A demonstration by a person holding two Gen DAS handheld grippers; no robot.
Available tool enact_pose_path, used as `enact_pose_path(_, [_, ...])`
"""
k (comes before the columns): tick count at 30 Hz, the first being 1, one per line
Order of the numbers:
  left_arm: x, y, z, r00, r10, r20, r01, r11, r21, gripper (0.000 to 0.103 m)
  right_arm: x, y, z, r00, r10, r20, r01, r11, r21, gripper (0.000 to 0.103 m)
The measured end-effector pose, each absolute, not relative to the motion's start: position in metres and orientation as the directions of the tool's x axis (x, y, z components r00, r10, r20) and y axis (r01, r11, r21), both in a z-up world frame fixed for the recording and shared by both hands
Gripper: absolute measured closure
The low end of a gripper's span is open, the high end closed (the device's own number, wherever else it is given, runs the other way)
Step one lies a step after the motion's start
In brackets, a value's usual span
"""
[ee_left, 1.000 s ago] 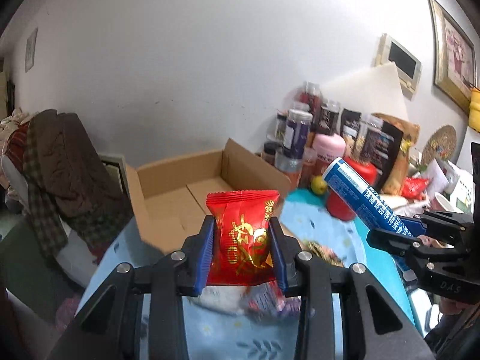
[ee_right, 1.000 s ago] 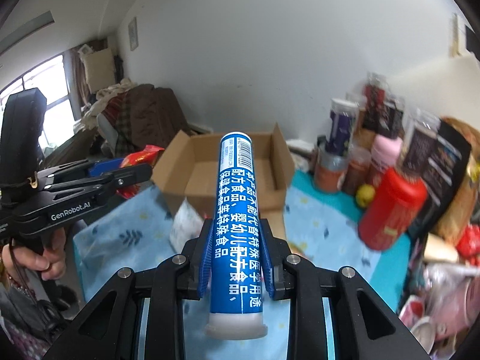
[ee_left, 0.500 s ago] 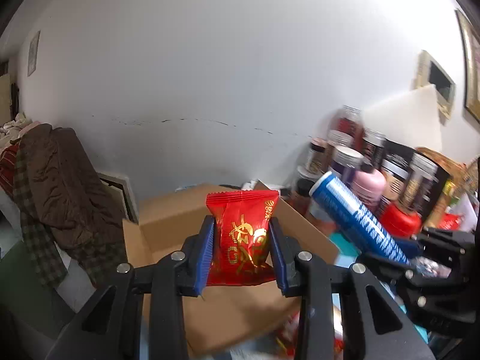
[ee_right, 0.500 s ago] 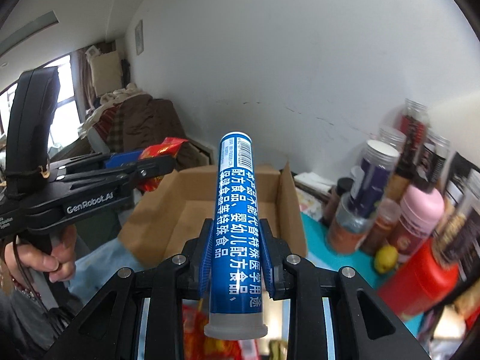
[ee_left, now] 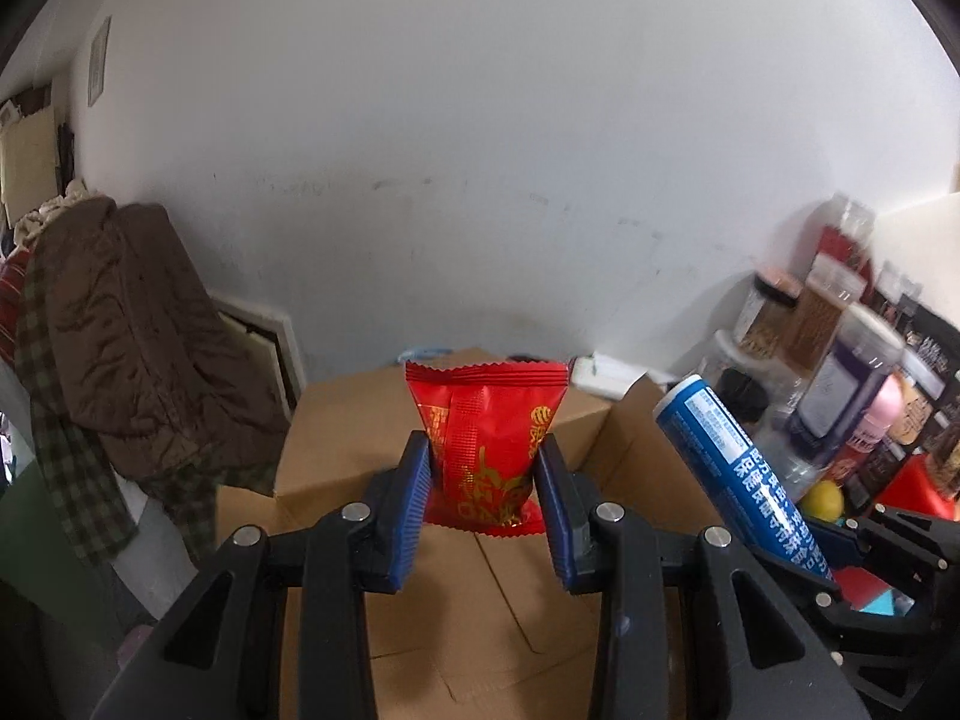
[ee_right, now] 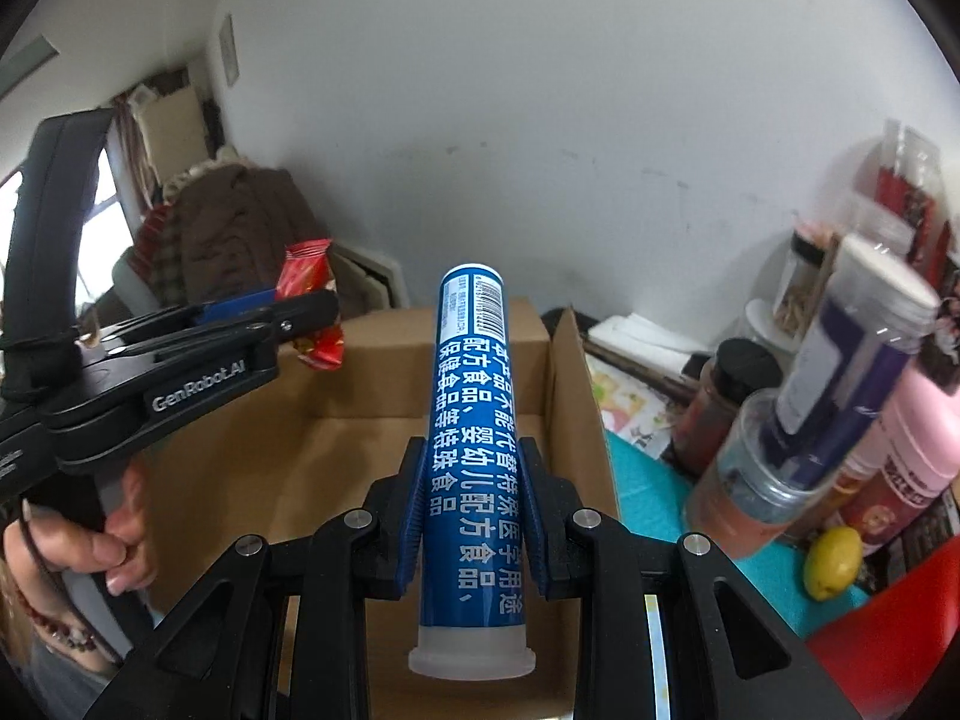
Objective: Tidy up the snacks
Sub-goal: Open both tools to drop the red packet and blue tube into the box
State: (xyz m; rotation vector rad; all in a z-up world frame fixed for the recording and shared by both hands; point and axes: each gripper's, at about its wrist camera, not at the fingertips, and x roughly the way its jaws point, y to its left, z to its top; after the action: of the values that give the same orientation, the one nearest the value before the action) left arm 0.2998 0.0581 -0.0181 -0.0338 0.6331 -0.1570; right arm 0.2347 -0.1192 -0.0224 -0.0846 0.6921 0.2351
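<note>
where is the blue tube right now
The blue tube is clamped between the pads of the right gripper, held over the open cardboard box. In the left wrist view it shows at right, beside the red snack packet.

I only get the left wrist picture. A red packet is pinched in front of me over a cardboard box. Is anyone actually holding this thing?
Observer: Yes. The right wrist view shows a person's hand wrapped around the handle of the left gripper, which is shut on the red packet.
Operator: And that blue tube on my right, does it have an end I can't see?
Observer: It does. The blue tube ends in a pale, flared cap at its near end, and the right gripper clamps it mid-length.
Operator: Anything in the cardboard box already?
Observer: What the right wrist view shows of the cardboard box is bare; the tube hides some of it.
</note>
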Motion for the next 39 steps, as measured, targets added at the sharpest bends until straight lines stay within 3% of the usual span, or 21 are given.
enact_pose_path(8, [0.325,0.050,-0.053,0.728,-0.109,-0.677,0.134,0.991,-0.015,0.068,0.259,-0.124,-0.054,0.709,0.169,-0.684,-0.224,0.974,0.009,0.075])
enact_pose_path(19, [0.338,0.043,-0.075,0.627,-0.113,-0.771,0.140,0.990,-0.032,0.068,0.257,-0.124,-0.057,0.706,0.096,-0.702,-0.185,0.981,-0.052,0.074])
enact_pose_path(22, [0.342,0.043,-0.082,0.594,-0.123,-0.795,0.134,0.990,-0.053,0.059,0.260,-0.125,-0.057,0.704,0.084,-0.705,-0.180,0.982,-0.063,0.071])
enact_pose_path(26, [0.339,0.043,-0.081,0.613,-0.078,-0.786,0.105,0.994,-0.017,0.040,0.259,-0.126,-0.056,0.699,0.066,-0.712,-0.175,0.981,-0.080,0.066])
enact_pose_path(39, [0.303,0.044,-0.034,0.678,-0.102,-0.728,0.110,0.993,-0.036,0.040,0.226,-0.129,-0.008,0.748,0.053,-0.662,-0.155,0.983,-0.097,0.062])
